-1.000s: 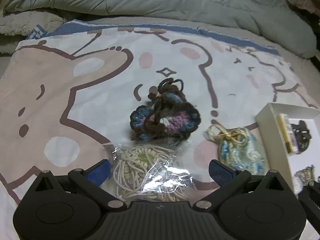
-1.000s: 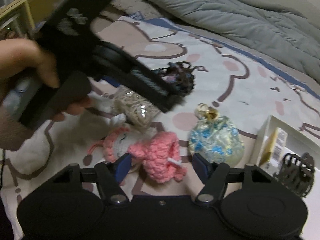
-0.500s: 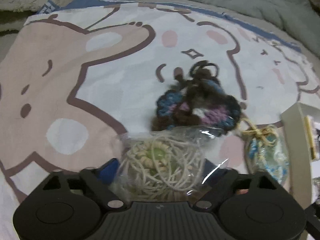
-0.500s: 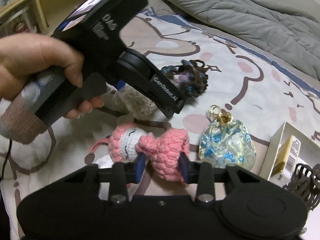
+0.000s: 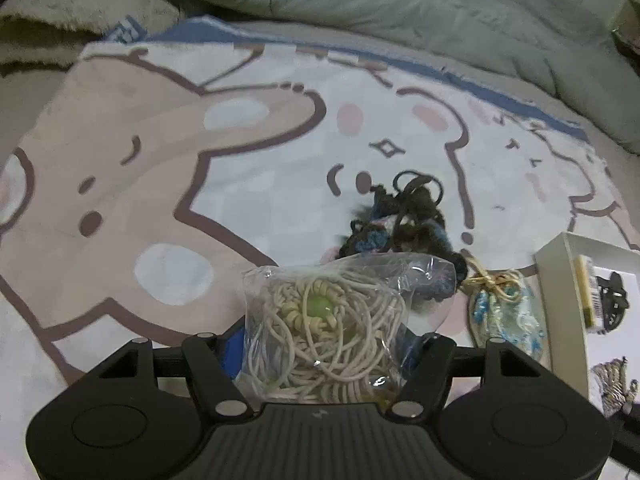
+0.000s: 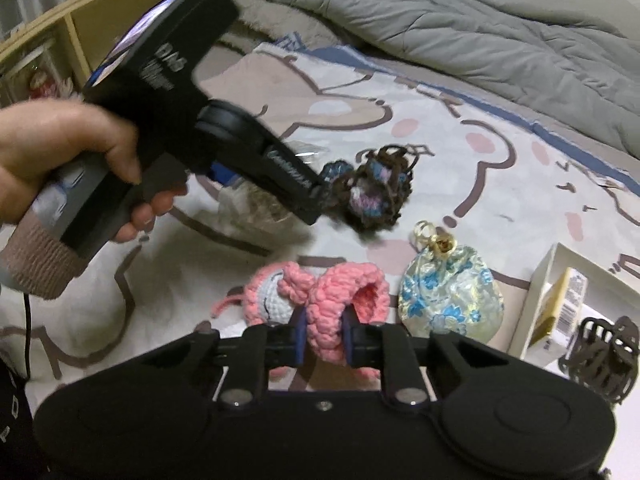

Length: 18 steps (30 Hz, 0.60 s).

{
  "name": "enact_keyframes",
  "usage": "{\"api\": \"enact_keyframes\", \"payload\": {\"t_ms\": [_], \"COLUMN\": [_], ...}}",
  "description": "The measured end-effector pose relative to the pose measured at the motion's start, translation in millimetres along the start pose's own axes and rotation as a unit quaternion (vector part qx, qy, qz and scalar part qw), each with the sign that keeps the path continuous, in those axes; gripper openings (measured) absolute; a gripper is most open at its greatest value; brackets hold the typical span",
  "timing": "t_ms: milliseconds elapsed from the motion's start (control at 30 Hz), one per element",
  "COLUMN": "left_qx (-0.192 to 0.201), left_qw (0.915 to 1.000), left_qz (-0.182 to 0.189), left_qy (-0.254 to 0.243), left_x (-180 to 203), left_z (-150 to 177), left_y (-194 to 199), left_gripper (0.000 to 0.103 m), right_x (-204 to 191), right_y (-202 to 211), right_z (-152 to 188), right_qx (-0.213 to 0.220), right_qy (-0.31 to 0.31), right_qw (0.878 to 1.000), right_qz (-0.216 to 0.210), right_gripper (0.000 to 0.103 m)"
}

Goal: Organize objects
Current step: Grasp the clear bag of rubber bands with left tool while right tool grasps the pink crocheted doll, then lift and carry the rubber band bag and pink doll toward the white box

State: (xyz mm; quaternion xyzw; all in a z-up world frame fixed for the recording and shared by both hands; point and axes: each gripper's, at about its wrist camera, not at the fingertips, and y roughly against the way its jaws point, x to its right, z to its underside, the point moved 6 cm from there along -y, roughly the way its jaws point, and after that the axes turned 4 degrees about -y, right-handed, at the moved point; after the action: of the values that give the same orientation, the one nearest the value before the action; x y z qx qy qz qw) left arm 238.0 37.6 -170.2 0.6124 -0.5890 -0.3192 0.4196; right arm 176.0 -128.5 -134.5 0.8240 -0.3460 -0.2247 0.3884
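My left gripper (image 5: 324, 344) is shut on a clear plastic bag of cream cord with a green bead (image 5: 328, 320) and holds it above the cartoon bedsheet (image 5: 160, 160). The bag also shows in the right wrist view (image 6: 256, 204), under the left gripper's body (image 6: 192, 120). My right gripper (image 6: 324, 336) is shut on a pink crochet toy (image 6: 320, 300) that lies on the sheet. A dark brown, blue and purple crochet piece (image 5: 404, 220) lies beyond the bag. A blue-and-gold drawstring pouch (image 6: 448, 296) lies right of the pink toy.
A white open box (image 6: 540, 292) at the right holds a yellow barcoded packet (image 6: 564, 312), and a dark hair claw (image 6: 600, 356) sits beside it. A grey duvet (image 5: 360, 8) is bunched along the far side. Wooden shelving (image 6: 80, 20) stands at the far left.
My left gripper closed on the cord bag and lifted it off the sheet. My right gripper closed from wide open onto the pink crochet toy.
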Motion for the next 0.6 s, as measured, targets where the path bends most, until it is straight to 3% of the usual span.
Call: {"api": "enact_keyframes", "payload": {"t_ms": [600], "left_qx": [0.087], "left_qw": [0.9950], "left_qz": [-0.003], "left_qy": [-0.049], "left_x": [-13.6], "left_z": [21.1], "left_y": [95.8], "left_gripper": [0.069], "right_x": [0.7], "right_y": [62.4], "right_z": [-20.4], "right_qx": [0.085], "right_qy": [-0.052], "right_qw": [0.994], "right_qz": [0.044], "right_gripper": [0.016]}}
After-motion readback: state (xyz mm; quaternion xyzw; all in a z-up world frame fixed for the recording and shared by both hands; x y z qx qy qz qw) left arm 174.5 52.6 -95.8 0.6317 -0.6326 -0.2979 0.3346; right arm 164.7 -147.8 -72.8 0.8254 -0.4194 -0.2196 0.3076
